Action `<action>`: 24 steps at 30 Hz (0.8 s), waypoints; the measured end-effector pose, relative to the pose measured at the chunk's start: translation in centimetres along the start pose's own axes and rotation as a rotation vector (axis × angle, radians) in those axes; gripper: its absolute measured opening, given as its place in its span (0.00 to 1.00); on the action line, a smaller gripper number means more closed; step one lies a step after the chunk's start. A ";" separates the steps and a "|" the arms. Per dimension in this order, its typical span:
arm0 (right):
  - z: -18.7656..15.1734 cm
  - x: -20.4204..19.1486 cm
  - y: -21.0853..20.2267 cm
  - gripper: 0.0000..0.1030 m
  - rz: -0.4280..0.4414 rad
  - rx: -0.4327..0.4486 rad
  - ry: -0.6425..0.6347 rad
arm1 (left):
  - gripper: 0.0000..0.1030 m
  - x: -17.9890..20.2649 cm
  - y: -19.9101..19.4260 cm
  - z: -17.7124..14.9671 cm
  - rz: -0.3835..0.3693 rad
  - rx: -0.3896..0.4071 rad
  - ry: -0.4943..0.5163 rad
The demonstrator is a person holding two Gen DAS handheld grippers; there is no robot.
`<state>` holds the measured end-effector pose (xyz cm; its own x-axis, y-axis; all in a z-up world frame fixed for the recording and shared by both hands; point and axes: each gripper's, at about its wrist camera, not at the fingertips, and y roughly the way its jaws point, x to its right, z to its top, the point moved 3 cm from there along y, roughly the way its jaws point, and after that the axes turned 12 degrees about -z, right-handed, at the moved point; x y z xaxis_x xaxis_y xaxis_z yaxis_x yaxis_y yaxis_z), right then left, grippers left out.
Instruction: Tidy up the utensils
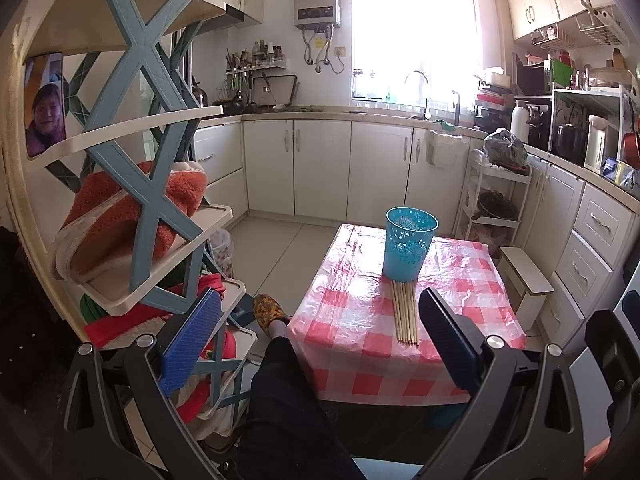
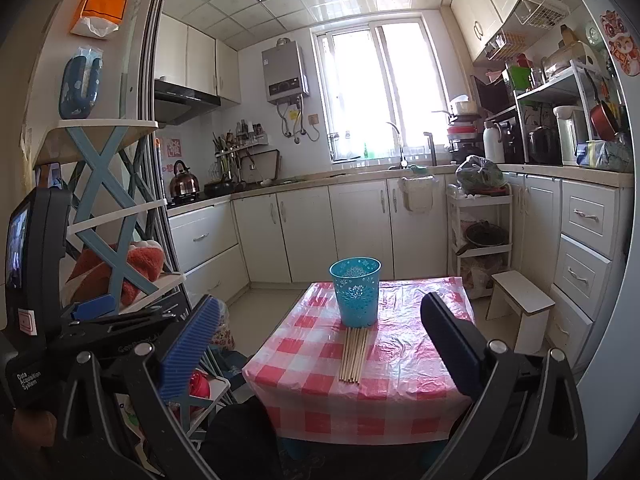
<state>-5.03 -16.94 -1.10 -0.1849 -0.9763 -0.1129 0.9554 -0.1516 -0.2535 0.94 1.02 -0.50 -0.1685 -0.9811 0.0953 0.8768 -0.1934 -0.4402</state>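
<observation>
A blue perforated plastic cup (image 1: 409,247) stands upright on a small table with a red-and-white checked cloth (image 1: 352,360). Several wooden chopsticks (image 1: 404,311) lie side by side on the cloth, just in front of the cup, pointing towards me. The cup (image 2: 355,291), the chopsticks (image 2: 353,354) and the cloth (image 2: 400,380) also show in the right wrist view. My left gripper (image 1: 320,332) is open and empty, held back from the table's near edge. My right gripper (image 2: 320,336) is open and empty, also short of the table. The left gripper's body (image 2: 60,280) shows at the left of the right wrist view.
A blue-and-cream shelf rack (image 1: 140,152) holding red slippers stands close on the left. A person's leg and patterned slipper (image 1: 272,312) are beside the table's left edge. A small white stool (image 2: 520,304) and a white trolley (image 2: 480,220) stand to the right. Kitchen cabinets line the back.
</observation>
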 end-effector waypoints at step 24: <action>-12.2 4.1 32.4 0.53 -0.044 -0.589 -0.080 | 0.93 -1.9 24.9 -3.9 -0.126 -0.357 -0.063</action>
<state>22.35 -24.00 -21.54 -0.1818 -0.9831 -0.0236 0.6540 -0.1030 -0.7495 21.37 -1.94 -15.15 -0.2272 -0.9491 0.2180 0.6368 -0.3142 -0.7041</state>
